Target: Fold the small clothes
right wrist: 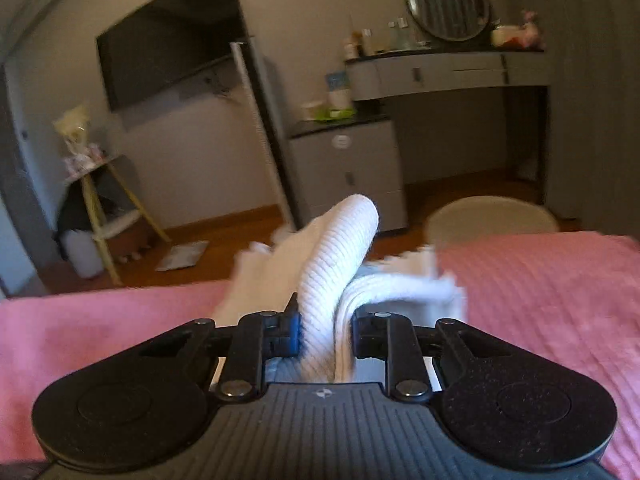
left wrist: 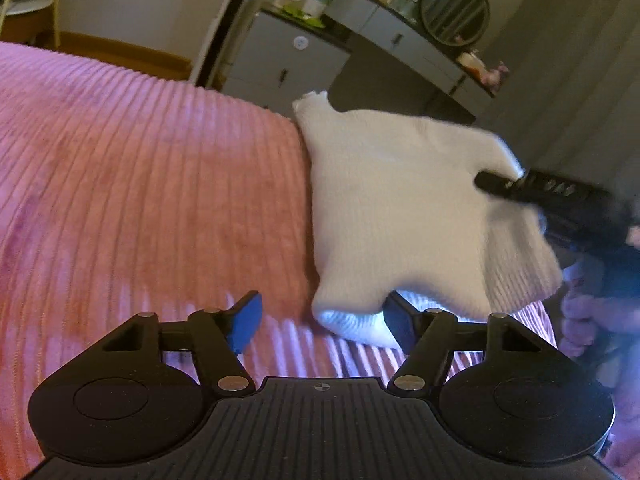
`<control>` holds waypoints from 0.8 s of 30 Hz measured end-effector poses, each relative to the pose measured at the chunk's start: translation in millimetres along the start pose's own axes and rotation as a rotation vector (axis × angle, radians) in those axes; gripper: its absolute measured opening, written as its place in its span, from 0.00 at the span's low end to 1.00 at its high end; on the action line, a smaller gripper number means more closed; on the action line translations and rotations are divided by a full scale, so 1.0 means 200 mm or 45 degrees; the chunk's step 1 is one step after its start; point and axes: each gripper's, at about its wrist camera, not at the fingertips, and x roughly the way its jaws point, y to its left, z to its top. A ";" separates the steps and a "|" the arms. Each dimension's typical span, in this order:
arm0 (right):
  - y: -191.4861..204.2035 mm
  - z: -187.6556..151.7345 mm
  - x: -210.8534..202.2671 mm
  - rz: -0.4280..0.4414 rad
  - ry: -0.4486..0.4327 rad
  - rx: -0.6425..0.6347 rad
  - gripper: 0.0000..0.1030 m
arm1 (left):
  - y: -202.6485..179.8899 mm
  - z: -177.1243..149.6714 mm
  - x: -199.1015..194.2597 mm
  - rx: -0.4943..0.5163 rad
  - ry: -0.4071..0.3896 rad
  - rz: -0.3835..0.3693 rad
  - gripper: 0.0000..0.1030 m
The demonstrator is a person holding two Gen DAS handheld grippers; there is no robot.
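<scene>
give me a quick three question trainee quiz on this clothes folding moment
1. True or false: the right gripper is shut on a fold of the white knit garment.
2. Multiple choice: what does the garment lie on? A) a wooden floor B) a pink ribbed blanket C) a grey desk
3. Short answer: is the left gripper open or shut, and is it gripping anything?

Key
1. True. In the right wrist view, ribbed white fabric is pinched between its fingers.
2. B.
3. Open. Its fingers stand wide apart; the garment's near corner lies by one finger, but nothing is pinched.
</scene>
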 end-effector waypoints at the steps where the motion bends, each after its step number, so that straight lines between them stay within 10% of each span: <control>1: -0.05 -0.02 0.03 -0.019 0.033 0.034 0.26 | -0.01 -0.01 0.01 0.010 0.011 0.002 0.72; 4: -0.18 -0.11 0.14 -0.057 0.185 0.159 0.31 | 0.00 -0.03 0.06 0.015 0.048 0.019 0.70; 12: -0.17 -0.23 -0.26 0.091 0.083 0.430 0.62 | -0.01 -0.03 0.08 0.034 0.033 0.022 0.70; 21: -0.24 -0.40 -0.21 0.166 0.151 0.688 0.60 | -0.03 -0.05 0.06 0.032 0.052 0.030 0.71; 24: -0.25 -0.39 -0.12 0.185 0.206 0.720 0.29 | -0.03 -0.06 0.06 0.027 0.052 0.033 0.71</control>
